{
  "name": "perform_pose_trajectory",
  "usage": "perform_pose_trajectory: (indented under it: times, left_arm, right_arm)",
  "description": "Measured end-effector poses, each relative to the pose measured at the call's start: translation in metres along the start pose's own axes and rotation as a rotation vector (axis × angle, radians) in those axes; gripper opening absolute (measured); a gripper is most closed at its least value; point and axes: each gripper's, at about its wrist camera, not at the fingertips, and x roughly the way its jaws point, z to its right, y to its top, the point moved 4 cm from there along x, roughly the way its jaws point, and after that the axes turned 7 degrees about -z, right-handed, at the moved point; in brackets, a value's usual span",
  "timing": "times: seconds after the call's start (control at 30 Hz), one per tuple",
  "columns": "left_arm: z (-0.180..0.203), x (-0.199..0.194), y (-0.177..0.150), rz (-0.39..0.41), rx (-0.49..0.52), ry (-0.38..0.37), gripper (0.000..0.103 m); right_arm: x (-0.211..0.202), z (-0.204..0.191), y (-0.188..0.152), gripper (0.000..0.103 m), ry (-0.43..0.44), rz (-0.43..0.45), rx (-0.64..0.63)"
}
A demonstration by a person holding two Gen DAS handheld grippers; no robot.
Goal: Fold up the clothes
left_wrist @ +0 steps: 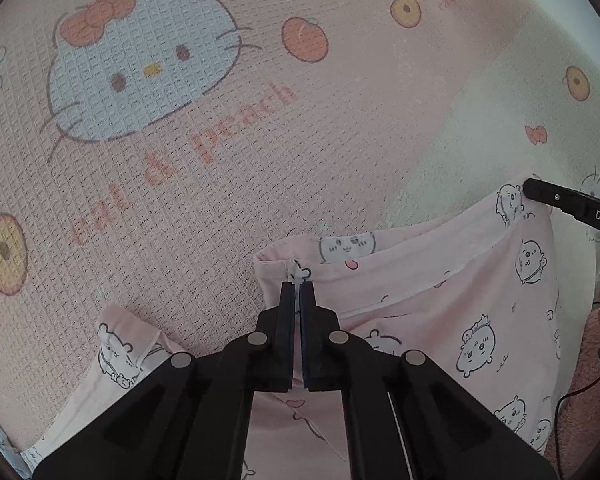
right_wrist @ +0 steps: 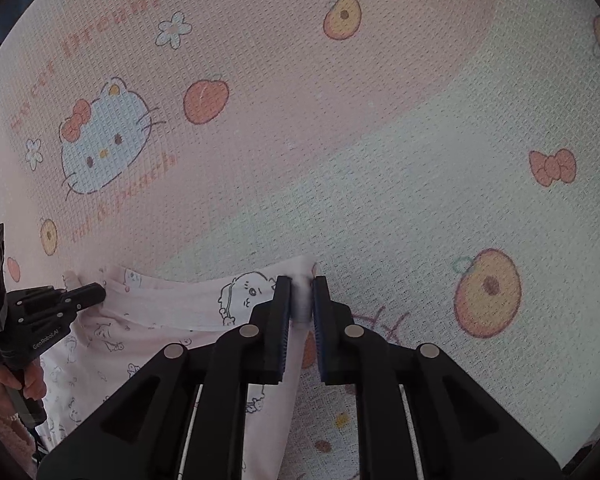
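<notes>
Pale pink cartoon-printed cotton garment [left_wrist: 440, 292] is held over the pink waffle-textured cat-and-peach blanket [left_wrist: 180, 184]; its top edge is clamped by left gripper [left_wrist: 299, 286] and right gripper [right_wrist: 301, 280], fingers narrowed on fabric.

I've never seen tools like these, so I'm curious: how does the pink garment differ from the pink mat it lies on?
The garment is smooth, thin cloth; the mat has a coarse waffle weave. The garment carries small outlined cartoon faces; the mat has large cat heads, peaches and lettering. The garment is pinched at its top edge by the left gripper and right gripper; the mat lies flat. Both are pale pink.
</notes>
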Motion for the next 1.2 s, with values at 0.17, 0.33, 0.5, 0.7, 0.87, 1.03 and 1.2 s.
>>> perform_pose_trajectory:
  times: [0.17,0.33,0.5,0.7,0.87,1.03,1.2]
  left_arm:
    - [0.010,0.012,0.007,-0.030,0.028,0.004,0.007]
    - [0.012,0.016,0.012,-0.051,0.017,0.017,0.007]
    - [0.018,0.014,0.012,-0.052,0.014,0.051,0.011]
    - [0.017,0.016,0.011,-0.005,-0.043,0.009,0.007]
    - [0.001,-0.016,0.007,0.065,-0.038,0.030,0.004]
    - [-0.005,-0.047,0.011,0.121,-0.049,0.032,0.004]
    - [-0.008,-0.066,-0.001,0.132,-0.036,0.006,0.004]
  right_arm:
    - [0.003,0.005,0.004,0.010,-0.021,0.003,0.027]
    - [0.004,0.008,0.004,0.010,-0.027,-0.002,0.036]
    - [0.004,0.008,0.002,0.010,-0.023,-0.006,0.033]
    - [0.001,0.000,0.002,0.010,0.018,-0.006,0.010]
    - [-0.032,-0.015,0.007,0.033,0.011,0.150,-0.059]
    - [-0.014,0.004,0.007,0.033,0.044,0.061,0.039]
    - [0.001,0.017,0.002,0.033,0.029,-0.010,0.083]
